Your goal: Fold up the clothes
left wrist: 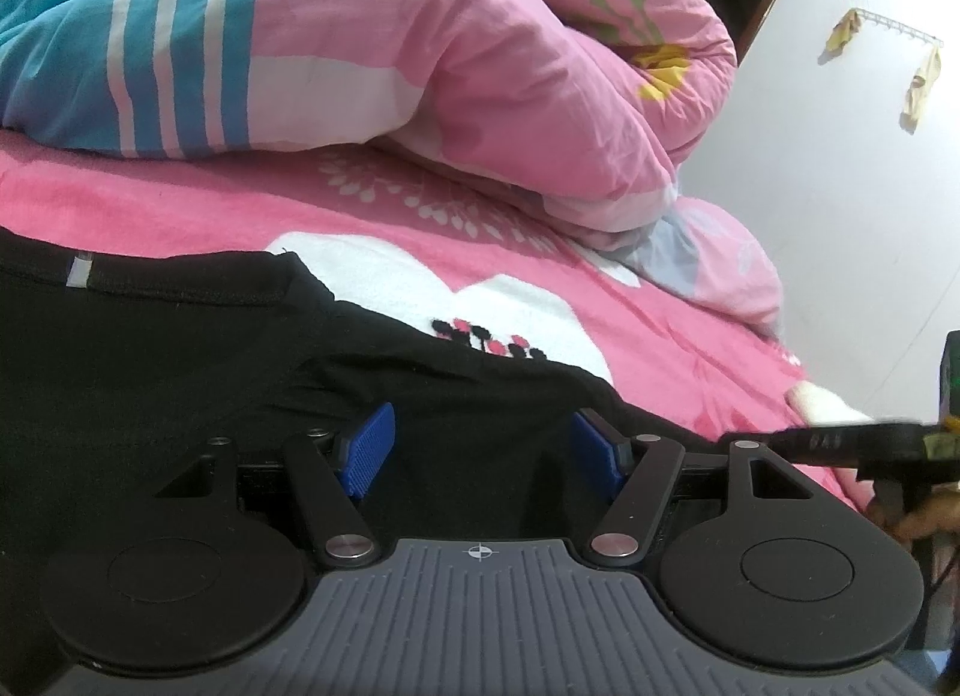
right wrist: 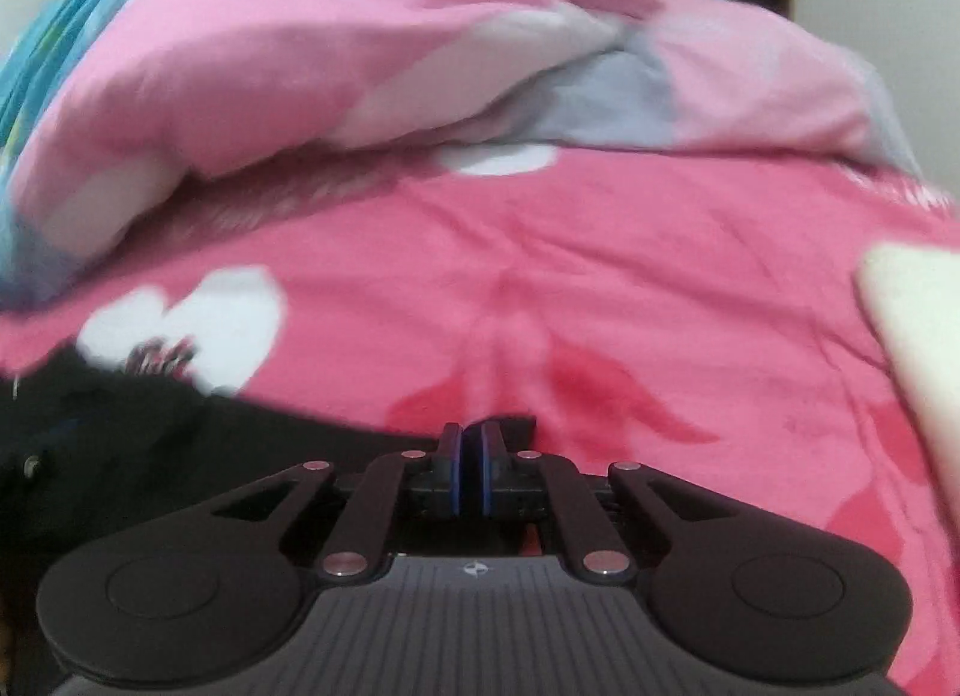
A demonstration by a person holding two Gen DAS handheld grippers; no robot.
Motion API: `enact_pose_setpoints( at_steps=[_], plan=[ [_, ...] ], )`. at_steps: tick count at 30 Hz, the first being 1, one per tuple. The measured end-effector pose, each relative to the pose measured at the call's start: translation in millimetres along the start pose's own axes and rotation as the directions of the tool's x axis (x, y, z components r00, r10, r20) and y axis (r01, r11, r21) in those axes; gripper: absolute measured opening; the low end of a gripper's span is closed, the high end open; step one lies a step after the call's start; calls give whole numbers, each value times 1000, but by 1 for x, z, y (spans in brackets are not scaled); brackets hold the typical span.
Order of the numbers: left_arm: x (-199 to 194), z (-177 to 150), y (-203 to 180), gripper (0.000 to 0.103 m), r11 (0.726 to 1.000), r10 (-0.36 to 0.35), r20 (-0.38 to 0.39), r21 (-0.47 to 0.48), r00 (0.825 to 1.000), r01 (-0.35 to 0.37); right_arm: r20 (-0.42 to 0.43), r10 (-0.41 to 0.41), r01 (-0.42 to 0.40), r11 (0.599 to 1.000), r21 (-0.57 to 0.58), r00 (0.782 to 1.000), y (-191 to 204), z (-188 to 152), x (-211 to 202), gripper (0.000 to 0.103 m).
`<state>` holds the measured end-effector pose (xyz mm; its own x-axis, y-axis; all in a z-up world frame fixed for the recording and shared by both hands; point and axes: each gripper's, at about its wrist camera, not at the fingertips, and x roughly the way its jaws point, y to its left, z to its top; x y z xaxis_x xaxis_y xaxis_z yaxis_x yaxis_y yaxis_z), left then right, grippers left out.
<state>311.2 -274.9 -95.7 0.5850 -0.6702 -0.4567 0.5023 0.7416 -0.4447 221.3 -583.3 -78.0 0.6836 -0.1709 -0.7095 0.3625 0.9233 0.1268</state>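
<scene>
Landmark: the pink bedsheet (left wrist: pixel 372 216), everything's sitting on it.
Black shirt: the black shirt (left wrist: pixel 150 348) is lying flat on the sheet's near side, its hem edge (left wrist: pixel 198 288) running left to right, with a small white tag (left wrist: pixel 79 270) sticking out of it.
Left gripper: the left gripper (left wrist: pixel 480 447) is hovering right over the shirt with its blue pads (left wrist: pixel 369 447) spread wide, nothing between them.
Right gripper: the right gripper (right wrist: pixel 471 471) is sitting at the shirt's right edge with its pads pressed almost together; looks like black fabric is pinched there, but it's blurry, so can't really tell.
Quilt: a bunched pink and blue quilt (left wrist: pixel 360 48) is piling up along the sheet's far side.
Open room: bare sheet is stretching between the shirt and the quilt, and more of it right of the shirt.
Right edge: something cream-coloured (right wrist: pixel 918 324) is lying on the sheet's right side, well apart from the shirt.
</scene>
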Motion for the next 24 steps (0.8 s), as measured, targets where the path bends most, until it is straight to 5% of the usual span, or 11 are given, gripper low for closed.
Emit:
enact_pose_setpoints(
  at_steps=[2,7,12,17,21,24],
  plan=[
    [0,0,0,67,1000,0,1,0,1000,0,5,-56,55,997,60,998,-11,2,-9,6],
    [1,0,0,67,1000,1,2,-1,1000,-1,-138,71,-75,997,-29,988,3,-22,-36,7],
    [0,0,0,67,1000,2,2,-1,1000,-2,-275,170,-202,975,-93,946,15,-46,-64,17],
    [1,0,-3,67,1000,14,-2,13,1000,-14,-278,59,-83,994,-76,959,-2,-62,-112,19],
    [-1,4,-9,74,999,37,-13,36,999,-36,-178,104,-108,994,-14,979,-4,-62,-166,19],
    [-17,9,-19,85,991,119,-3,60,993,-119,-61,166,-167,986,-14,984,8,-61,-211,20]
  ],
)
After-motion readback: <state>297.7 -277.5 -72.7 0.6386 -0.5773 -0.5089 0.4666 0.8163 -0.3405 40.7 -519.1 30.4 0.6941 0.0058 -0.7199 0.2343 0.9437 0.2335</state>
